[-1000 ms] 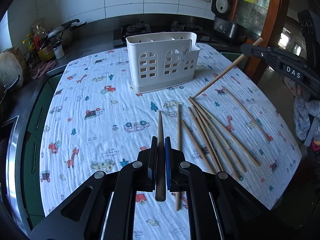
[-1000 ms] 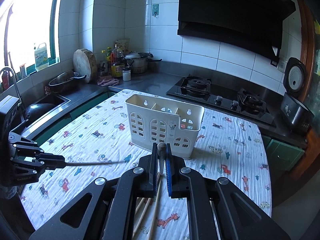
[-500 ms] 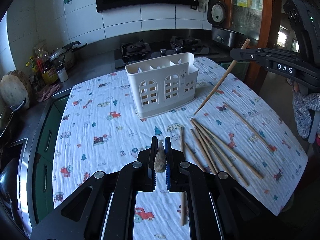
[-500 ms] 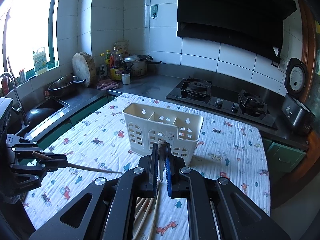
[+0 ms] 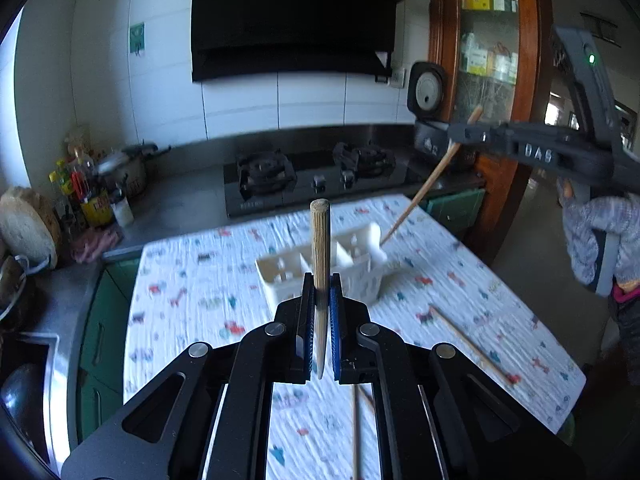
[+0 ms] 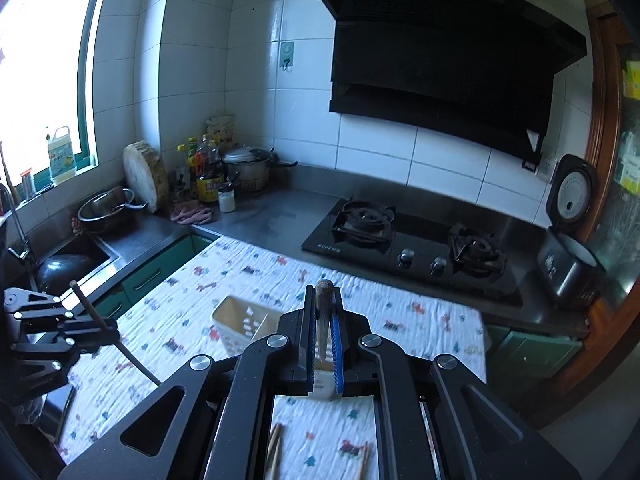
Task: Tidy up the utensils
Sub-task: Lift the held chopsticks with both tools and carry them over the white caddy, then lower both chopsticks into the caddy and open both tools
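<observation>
My left gripper [image 5: 321,280] is shut on a wooden chopstick [image 5: 321,248] that stands upright between the pads, high above the table. Beyond it sits the white utensil caddy [image 5: 292,270], blurred. At the right of the left wrist view, my right gripper [image 5: 452,132] holds a second chopstick [image 5: 428,184] slanting down toward the caddy's far end. In the right wrist view my right gripper [image 6: 322,294] is shut on that chopstick [image 6: 323,292], with the caddy [image 6: 240,322] below and partly hidden. My left gripper [image 6: 112,330] shows at the left with its chopstick [image 6: 86,304].
Loose chopsticks [image 5: 468,342] lie on the patterned cloth [image 5: 192,280] near the front and right. A gas stove [image 6: 408,246], rice cooker [image 6: 570,236], pots and bottles [image 6: 208,172] line the steel counter behind. A sink [image 6: 72,264] is at the left. A person's sleeve [image 5: 600,236] is at the right.
Both grippers rose well above the table with their chopsticks. The left chopstick swung from flat to upright. The caddy now looks smaller and lower in both views.
</observation>
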Demonstrator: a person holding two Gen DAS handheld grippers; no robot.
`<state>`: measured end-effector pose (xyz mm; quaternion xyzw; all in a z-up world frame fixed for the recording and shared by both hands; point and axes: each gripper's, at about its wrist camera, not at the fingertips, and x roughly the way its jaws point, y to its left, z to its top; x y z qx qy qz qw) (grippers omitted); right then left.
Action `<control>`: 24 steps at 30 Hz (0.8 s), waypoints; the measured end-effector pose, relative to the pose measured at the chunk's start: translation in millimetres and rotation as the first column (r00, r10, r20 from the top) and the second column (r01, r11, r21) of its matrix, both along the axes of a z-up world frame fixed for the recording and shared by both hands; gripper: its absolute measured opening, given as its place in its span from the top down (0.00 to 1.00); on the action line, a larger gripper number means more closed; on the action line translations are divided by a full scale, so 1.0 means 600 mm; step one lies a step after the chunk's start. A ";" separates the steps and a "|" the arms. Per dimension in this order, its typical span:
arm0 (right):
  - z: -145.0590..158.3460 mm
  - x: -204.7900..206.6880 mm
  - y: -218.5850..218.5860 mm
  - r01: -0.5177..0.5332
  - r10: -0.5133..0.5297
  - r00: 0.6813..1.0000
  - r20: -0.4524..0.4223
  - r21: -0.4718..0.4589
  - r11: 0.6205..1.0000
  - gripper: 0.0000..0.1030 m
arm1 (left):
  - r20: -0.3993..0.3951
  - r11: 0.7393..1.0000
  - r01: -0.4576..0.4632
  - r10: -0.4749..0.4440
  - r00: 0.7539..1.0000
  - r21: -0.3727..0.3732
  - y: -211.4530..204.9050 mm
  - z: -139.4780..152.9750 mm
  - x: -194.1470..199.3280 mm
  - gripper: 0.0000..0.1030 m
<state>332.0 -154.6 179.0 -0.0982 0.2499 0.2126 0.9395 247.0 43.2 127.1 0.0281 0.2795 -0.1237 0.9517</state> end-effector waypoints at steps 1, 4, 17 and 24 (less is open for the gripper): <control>0.004 0.008 0.001 0.001 -0.001 1.000 -0.001 0.001 1.000 0.93 | 0.021 1.000 -0.003 0.003 1.000 -0.004 0.000 0.013 0.005 0.94; -0.004 0.031 0.011 0.003 -0.003 1.000 -0.028 -0.013 1.000 0.93 | 0.087 0.999 -0.033 0.034 0.996 -0.015 -0.001 0.048 0.026 0.94; -0.110 0.072 0.034 -0.024 0.018 0.991 -0.134 -0.050 0.998 0.93 | 0.097 0.977 -0.173 0.186 0.978 -0.125 0.028 0.010 0.154 0.94; -0.134 0.089 0.029 -0.017 0.010 0.987 -0.162 -0.044 0.999 0.93 | 0.025 0.977 -0.195 0.198 0.980 -0.088 0.030 -0.056 0.192 0.94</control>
